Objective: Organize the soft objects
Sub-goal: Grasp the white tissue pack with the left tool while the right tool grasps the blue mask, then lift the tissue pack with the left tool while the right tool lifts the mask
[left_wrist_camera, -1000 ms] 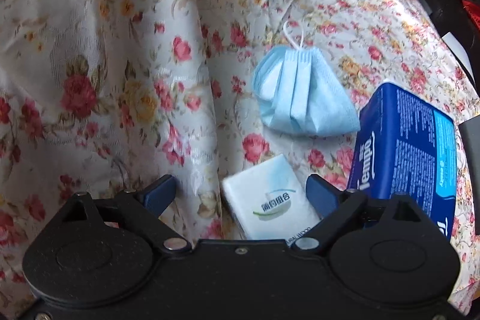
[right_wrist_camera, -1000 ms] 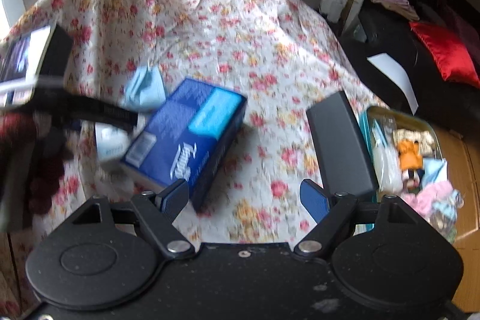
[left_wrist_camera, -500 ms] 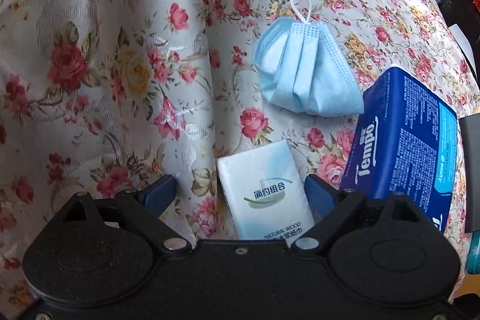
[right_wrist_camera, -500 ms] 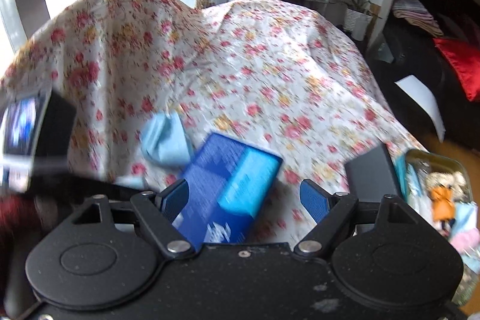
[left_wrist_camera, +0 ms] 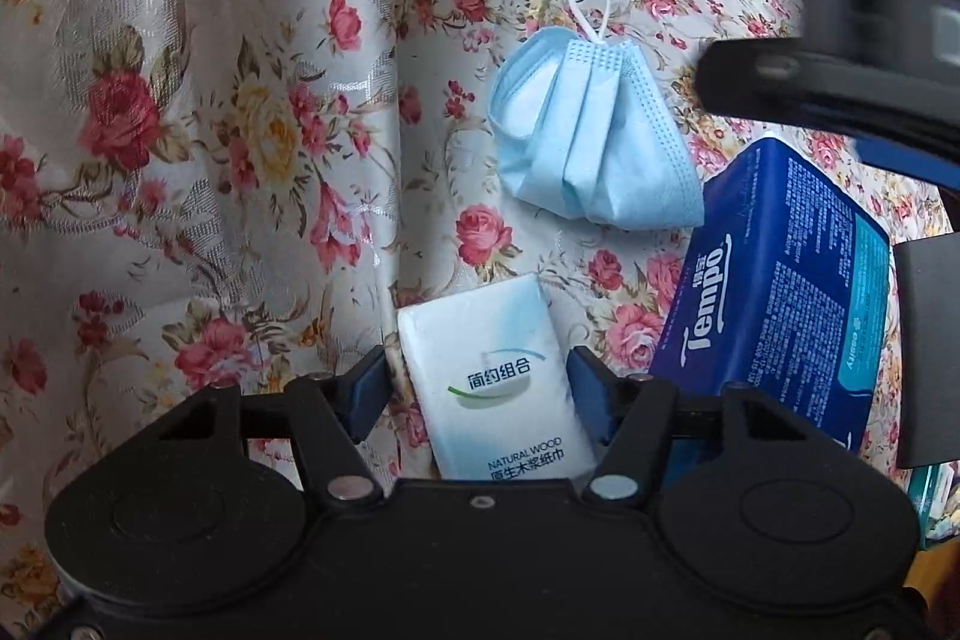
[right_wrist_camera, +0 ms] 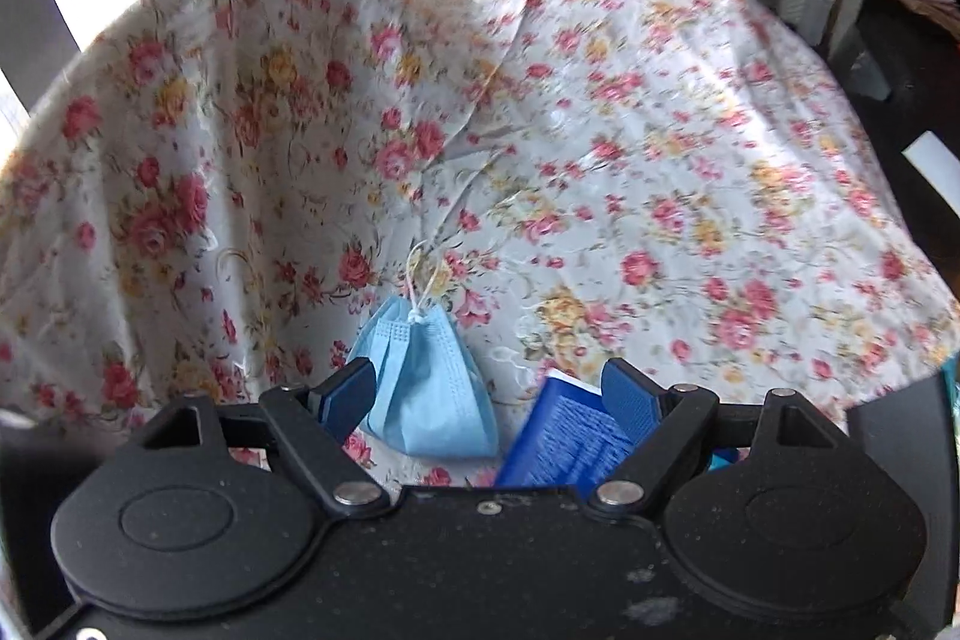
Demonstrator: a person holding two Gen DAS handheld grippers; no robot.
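Note:
A white tissue pack [left_wrist_camera: 498, 376] lies on the floral cloth [left_wrist_camera: 180, 130] between the fingers of my left gripper [left_wrist_camera: 480, 388], whose jaws have narrowed to the pack's sides. A folded blue face mask [left_wrist_camera: 594, 142] lies beyond it. A blue Tempo tissue pack [left_wrist_camera: 774, 292] lies to the right. My right gripper [right_wrist_camera: 492, 394] is open, low over the mask [right_wrist_camera: 426, 400] and the Tempo pack [right_wrist_camera: 570, 442]. It also shows as a dark blur at the upper right of the left wrist view [left_wrist_camera: 840, 64].
The floral cloth [right_wrist_camera: 600, 160] drapes over a raised hump at the back. A dark flat object [left_wrist_camera: 927, 340] lies right of the Tempo pack. A window and dark furniture stand behind.
My left gripper has moved forward and its jaws have narrowed around the white tissue pack. My right gripper has moved forward and left, from the Tempo pack toward the mask.

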